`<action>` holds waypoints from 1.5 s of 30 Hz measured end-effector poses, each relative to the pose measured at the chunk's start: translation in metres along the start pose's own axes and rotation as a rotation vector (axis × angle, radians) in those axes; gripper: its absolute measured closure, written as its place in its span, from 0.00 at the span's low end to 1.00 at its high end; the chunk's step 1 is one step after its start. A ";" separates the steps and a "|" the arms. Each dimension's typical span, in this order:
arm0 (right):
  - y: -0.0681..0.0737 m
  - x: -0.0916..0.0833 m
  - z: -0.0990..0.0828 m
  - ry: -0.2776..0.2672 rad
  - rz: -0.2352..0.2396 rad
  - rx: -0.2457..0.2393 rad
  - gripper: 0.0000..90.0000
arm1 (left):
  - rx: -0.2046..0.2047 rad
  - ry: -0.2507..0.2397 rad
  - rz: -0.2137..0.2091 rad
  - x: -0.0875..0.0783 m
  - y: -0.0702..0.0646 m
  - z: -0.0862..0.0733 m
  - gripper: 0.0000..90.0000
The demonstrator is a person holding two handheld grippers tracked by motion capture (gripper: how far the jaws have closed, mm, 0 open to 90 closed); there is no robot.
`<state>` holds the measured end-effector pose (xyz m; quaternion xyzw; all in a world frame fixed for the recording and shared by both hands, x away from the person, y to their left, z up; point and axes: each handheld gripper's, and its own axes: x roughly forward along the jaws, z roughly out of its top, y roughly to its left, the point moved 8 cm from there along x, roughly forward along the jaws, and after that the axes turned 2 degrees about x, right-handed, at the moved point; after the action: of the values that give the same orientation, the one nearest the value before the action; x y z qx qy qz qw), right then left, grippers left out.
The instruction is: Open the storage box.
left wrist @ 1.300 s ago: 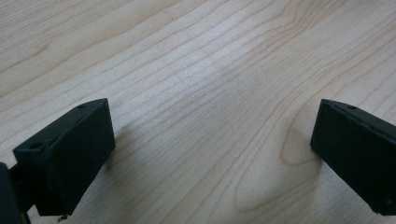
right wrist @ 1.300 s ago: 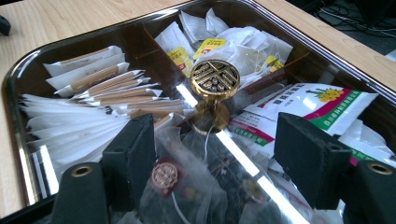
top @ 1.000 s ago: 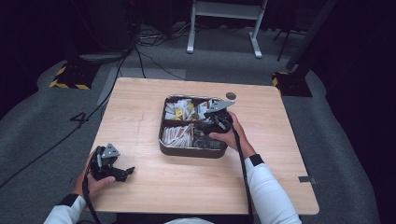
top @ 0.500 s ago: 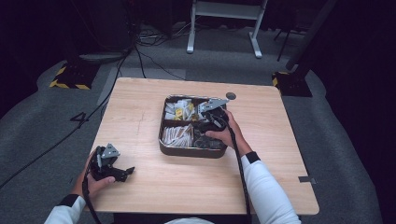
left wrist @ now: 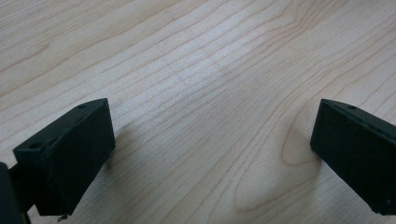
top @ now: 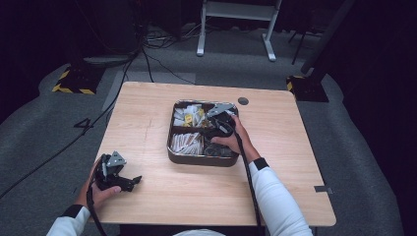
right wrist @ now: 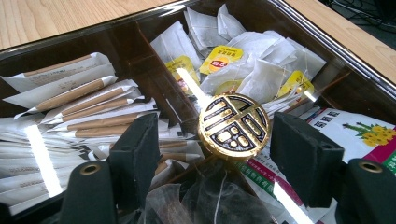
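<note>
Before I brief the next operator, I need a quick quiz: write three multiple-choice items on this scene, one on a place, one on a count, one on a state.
1. Where is the gold round knob?
A. at the middle of the box's glass lid
B. on the bare table
C. in the left claw

2. How many compartments does the box have?
A. two
B. four
C. six

3. How does the right claw stand?
A. open, jaws either side of the knob
C. shut on a tea bag
B. shut on the box's rim

Answers:
1 A: it sits where the dividers cross, under the right claw.
2 B: two crossing dividers split it.
3 A: gaps show between each jaw and the knob.
</note>
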<state>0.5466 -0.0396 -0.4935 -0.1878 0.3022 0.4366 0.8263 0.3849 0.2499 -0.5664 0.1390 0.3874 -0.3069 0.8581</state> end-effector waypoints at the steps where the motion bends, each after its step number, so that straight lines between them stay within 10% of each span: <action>1: 0.000 0.000 0.000 0.000 0.000 0.000 0.37 | 0.000 0.000 0.000 0.000 0.000 0.000 0.00; 18: -0.006 0.006 0.007 -0.020 -0.028 0.071 0.65 | -0.003 -0.004 0.004 0.000 0.000 0.000 0.00; 45: -0.001 -0.032 0.024 -0.077 -0.046 0.032 0.65 | -0.003 -0.003 0.004 0.000 0.000 0.000 0.00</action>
<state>0.5419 -0.0459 -0.4549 -0.1646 0.2730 0.4193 0.8500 0.3846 0.2500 -0.5664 0.1379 0.3864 -0.3047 0.8596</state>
